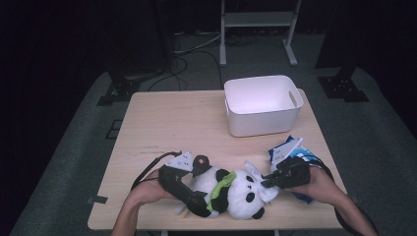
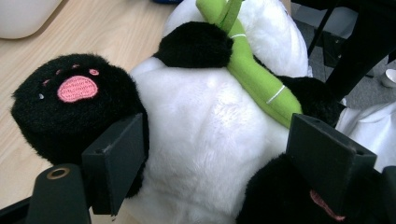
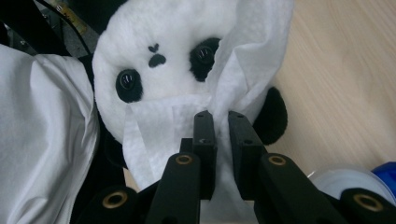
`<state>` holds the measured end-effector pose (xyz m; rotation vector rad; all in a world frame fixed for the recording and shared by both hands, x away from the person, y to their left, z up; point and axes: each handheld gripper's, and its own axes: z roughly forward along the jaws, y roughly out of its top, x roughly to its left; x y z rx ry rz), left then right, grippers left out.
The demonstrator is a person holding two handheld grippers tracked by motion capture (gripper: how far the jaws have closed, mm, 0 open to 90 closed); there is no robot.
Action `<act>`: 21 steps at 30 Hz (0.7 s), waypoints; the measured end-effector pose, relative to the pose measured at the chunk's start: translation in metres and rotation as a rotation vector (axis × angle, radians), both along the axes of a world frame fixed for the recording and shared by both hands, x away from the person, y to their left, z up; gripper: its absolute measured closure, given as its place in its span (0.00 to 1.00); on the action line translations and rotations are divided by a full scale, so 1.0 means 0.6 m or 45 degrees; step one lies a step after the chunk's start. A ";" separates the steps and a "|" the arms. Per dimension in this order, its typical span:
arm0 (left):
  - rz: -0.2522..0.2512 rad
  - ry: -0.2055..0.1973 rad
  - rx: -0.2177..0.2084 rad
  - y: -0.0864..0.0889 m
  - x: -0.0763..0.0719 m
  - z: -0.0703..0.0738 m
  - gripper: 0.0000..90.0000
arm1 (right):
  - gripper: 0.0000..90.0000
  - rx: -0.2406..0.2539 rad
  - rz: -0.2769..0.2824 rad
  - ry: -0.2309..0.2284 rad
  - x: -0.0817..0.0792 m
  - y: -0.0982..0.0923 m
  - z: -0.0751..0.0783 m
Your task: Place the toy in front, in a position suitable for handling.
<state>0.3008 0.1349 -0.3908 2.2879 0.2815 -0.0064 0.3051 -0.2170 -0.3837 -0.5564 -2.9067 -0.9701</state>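
High view: black-and-white plush panda (image 1: 231,191), green bamboo.

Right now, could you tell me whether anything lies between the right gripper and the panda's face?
Yes: a white tissue drapes over the panda's face, and the right gripper pinches it there, so its jaws meet the tissue rather than the plush.

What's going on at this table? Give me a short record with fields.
Toy: panda plush lying at the table's near edge, green bamboo across its chest
Left gripper: jaws clamped around the plush's body
Right gripper: pinching a white tissue draped over the panda's face
Bin: white bin at the far side
Also: blue-and-white packet beside the right hand
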 end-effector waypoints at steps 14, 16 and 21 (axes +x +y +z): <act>-0.002 -0.002 0.002 0.000 0.000 0.000 0.20 | 0.91 0.030 -0.041 -0.035 0.032 0.029 0.001; 0.000 -0.004 0.001 -0.001 0.000 -0.001 0.20 | 0.91 0.051 -0.028 -0.041 0.030 0.033 0.006; 0.000 -0.010 0.010 -0.005 -0.003 -0.002 0.20 | 0.91 0.101 0.018 -0.065 0.019 0.054 0.022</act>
